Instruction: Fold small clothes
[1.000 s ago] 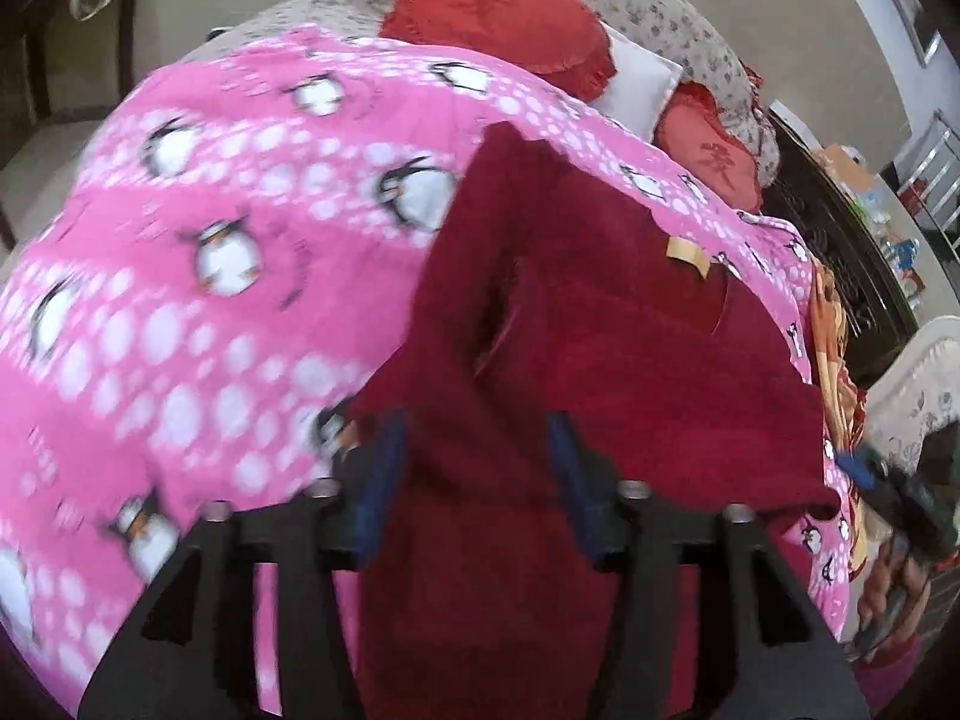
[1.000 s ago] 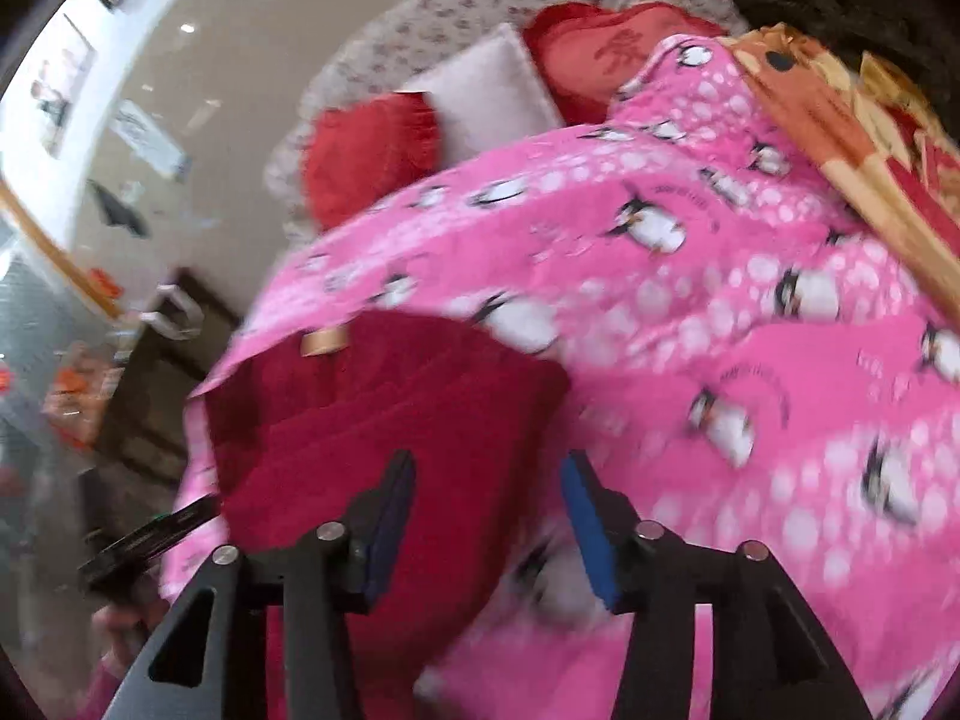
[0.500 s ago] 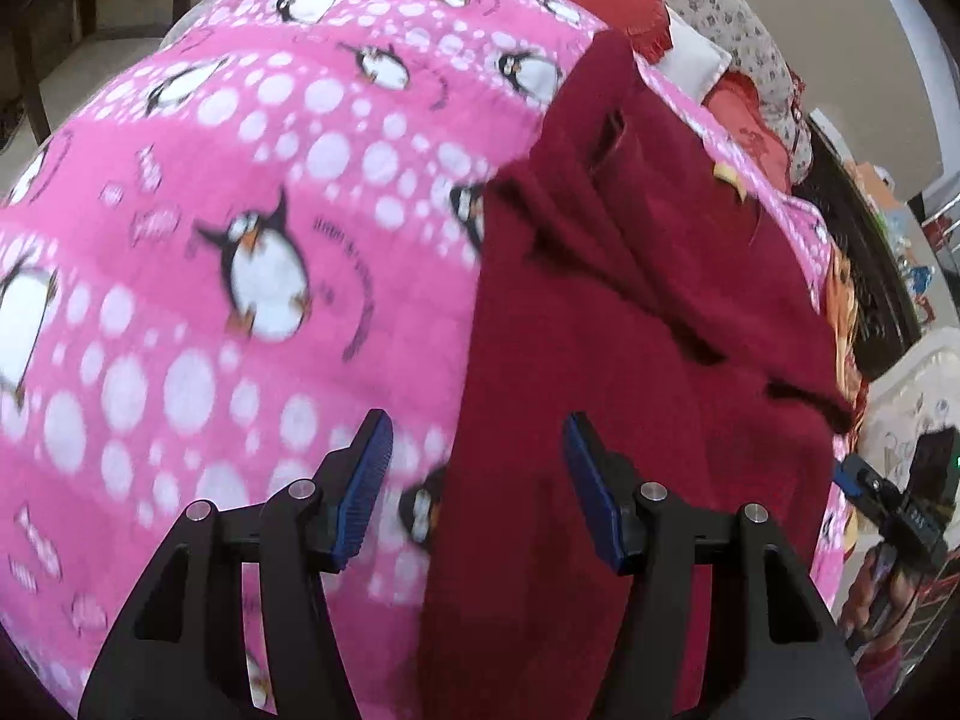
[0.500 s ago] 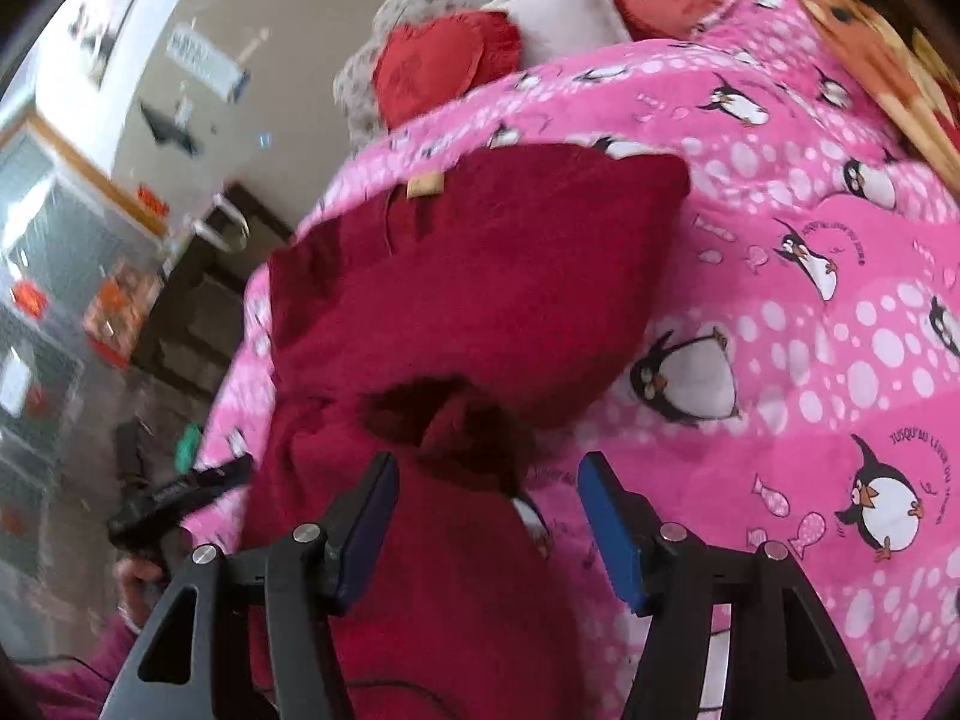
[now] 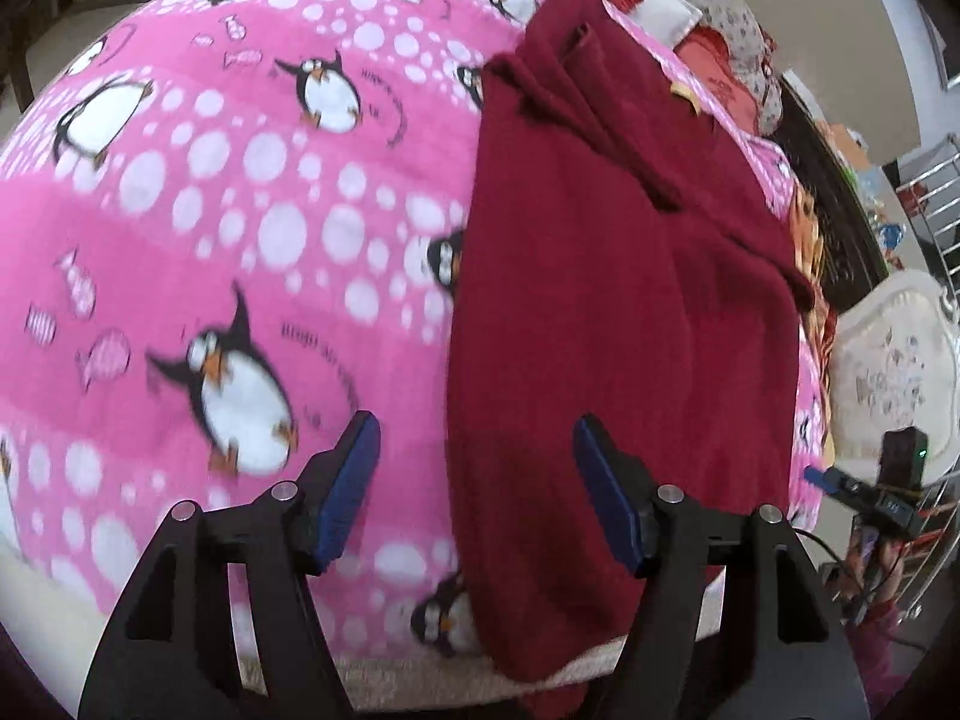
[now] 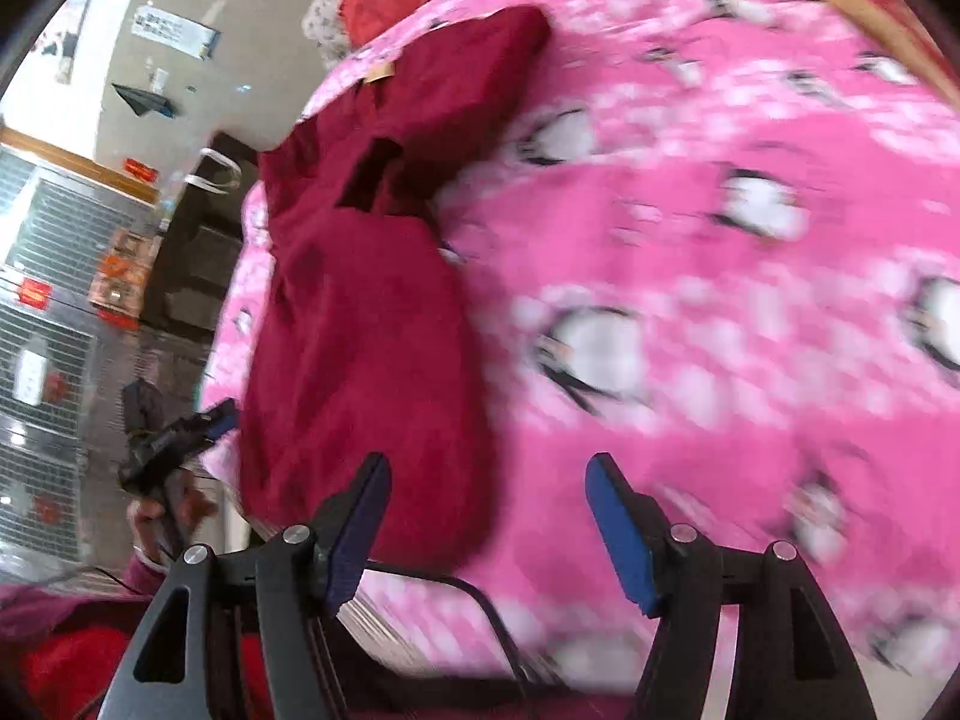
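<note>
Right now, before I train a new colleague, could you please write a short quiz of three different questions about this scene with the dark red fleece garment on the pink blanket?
1. True or false: the left gripper is shut on the dark red fleece garment.
2. What animal is printed on the pink fleece blanket? A) cats B) penguins C) ducks
3. Fill in: the right gripper has its jaws ____.

Key
1. False: its jaws stand apart and hold nothing.
2. B
3. open; the garment lies on the blanket, unheld.
</note>
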Demonstrator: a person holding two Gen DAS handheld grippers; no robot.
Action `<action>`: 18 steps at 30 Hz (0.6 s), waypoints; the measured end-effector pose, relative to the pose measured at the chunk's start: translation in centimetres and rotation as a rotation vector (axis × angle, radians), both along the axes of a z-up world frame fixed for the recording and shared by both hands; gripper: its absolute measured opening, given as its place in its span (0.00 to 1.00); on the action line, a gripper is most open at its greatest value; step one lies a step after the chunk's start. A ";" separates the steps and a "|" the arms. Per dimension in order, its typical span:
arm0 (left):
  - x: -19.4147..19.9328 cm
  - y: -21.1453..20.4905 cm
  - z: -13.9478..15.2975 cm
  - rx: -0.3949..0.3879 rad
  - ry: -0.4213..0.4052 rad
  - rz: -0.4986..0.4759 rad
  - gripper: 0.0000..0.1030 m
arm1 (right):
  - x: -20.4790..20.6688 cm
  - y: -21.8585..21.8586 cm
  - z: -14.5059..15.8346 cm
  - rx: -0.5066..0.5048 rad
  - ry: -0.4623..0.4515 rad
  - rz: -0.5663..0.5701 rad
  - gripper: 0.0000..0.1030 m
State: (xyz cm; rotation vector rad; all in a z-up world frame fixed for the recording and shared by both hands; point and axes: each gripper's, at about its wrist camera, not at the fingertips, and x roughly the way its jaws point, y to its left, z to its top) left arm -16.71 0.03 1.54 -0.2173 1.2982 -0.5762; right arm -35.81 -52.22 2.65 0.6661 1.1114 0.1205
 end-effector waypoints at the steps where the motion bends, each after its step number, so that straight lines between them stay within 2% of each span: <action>1: -0.5 0.1 -0.1 0.001 0.010 -0.003 0.66 | -0.8 -0.5 0.5 -0.011 -0.002 -0.017 0.64; 4: -1.4 0.0 -0.4 -0.005 0.032 -0.008 0.66 | -2.3 -1.3 1.9 -0.027 -0.051 -0.060 0.70; 6: -1.6 -0.3 -0.5 0.008 0.021 -0.005 0.66 | -1.9 -0.6 1.9 -0.033 -0.087 -0.063 0.71; 10: -2.5 -0.6 -0.5 0.042 0.034 0.022 0.66 | -0.1 2.2 -1.5 0.036 -0.089 -0.039 0.71; 11: -2.8 -0.6 -0.5 0.044 0.036 0.029 0.66 | 0.4 3.0 -2.5 0.038 -0.072 -0.038 0.74; 12: -3.1 -0.6 -0.5 0.047 0.036 0.033 0.67 | 0.9 3.7 -3.3 0.011 -0.056 -0.043 0.76; 14: -3.4 -0.8 -0.5 0.058 0.029 0.034 0.67 | 1.1 4.9 -3.0 -0.085 -0.117 -0.051 0.77; 16: -3.9 -1.0 -0.5 0.066 0.019 0.030 0.69 | 1.2 5.5 -2.8 -0.114 -0.125 -0.047 0.78; 18: -4.1 -1.3 -0.5 0.058 0.018 0.017 0.77 | 1.2 6.1 -2.5 -0.133 -0.138 -0.027 0.77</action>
